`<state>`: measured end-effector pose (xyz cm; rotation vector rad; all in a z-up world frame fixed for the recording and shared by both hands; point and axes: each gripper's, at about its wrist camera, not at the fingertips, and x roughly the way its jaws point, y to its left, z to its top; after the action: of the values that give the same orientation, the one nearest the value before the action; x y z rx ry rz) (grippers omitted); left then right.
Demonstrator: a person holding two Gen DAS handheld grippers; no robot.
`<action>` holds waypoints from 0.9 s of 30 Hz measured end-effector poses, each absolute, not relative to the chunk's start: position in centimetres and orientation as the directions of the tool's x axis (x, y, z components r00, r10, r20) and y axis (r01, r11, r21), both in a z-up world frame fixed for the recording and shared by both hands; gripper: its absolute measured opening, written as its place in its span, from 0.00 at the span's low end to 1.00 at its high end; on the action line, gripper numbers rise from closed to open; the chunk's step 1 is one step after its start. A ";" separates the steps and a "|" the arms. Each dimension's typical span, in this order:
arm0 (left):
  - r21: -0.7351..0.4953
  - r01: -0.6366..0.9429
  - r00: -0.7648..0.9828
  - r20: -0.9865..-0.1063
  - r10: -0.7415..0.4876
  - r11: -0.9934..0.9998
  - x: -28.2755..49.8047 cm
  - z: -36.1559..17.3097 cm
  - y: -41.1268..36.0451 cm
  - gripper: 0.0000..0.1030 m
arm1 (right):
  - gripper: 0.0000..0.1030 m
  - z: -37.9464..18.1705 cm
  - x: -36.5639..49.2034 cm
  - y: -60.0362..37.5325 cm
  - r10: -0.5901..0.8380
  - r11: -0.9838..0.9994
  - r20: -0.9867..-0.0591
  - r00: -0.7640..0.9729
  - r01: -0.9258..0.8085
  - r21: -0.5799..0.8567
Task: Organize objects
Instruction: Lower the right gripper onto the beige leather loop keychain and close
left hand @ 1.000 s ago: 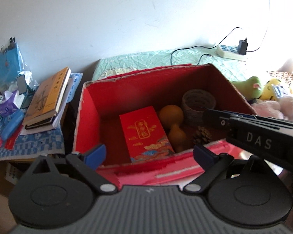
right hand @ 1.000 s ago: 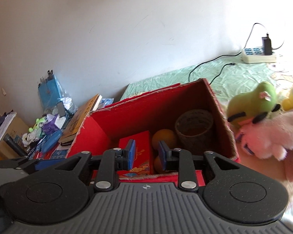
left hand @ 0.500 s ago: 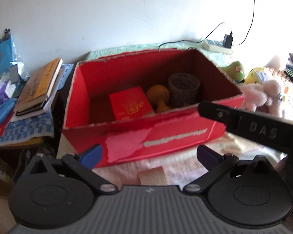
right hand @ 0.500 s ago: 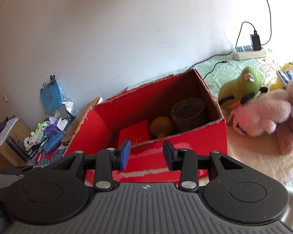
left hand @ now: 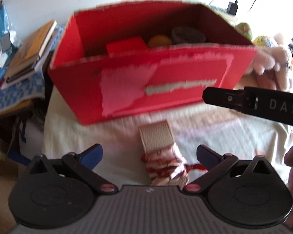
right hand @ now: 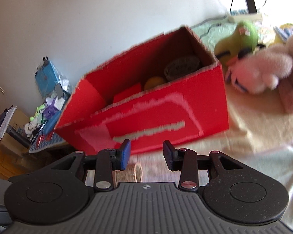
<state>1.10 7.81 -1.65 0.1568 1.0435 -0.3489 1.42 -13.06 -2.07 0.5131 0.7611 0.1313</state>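
Looks like someone's bedroom at home: plush toys [right hand: 261, 72] piled on a cream bedspread [left hand: 214, 136], a power strip [right hand: 244, 16] against the white wall, and books [left hand: 29, 48] stacked on a cluttered side table.

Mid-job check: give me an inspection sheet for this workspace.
Surface: cream bed cover, rumpled.
Job's things: open red cardboard box holding red packet, orange gourd, dark woven basket; beige-and-red sock lying in front of the box.
Clutter: plush toys right of the box; stacked books left.
Grippers: left gripper open above the sock; right gripper open, empty.
Cables: power strip with charger, behind.
Surroundings: white wall.
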 end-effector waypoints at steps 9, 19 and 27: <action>-0.098 0.394 0.346 -0.905 -0.246 0.914 0.8 -3.9 7.7 0.94 | 0.39 -4.5 2.2 -12.2 0.405 0.823 -0.686 0.605 0.087 0.562; -0.123 0.378 0.295 -0.923 -0.245 0.918 1.9 -5.0 8.1 0.84 | 0.37 -6.0 3.1 -11.7 0.482 0.793 -0.716 0.505 0.096 0.602; -0.163 0.400 0.271 -0.919 -0.286 0.902 2.4 -5.3 8.1 0.71 | 0.35 -6.8 4.0 -10.7 0.528 0.788 -0.738 0.420 0.082 0.610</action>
<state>2.42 8.10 -5.29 0.1084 1.2118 -0.4635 4.05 -10.69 -6.75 0.6321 1.1189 0.3037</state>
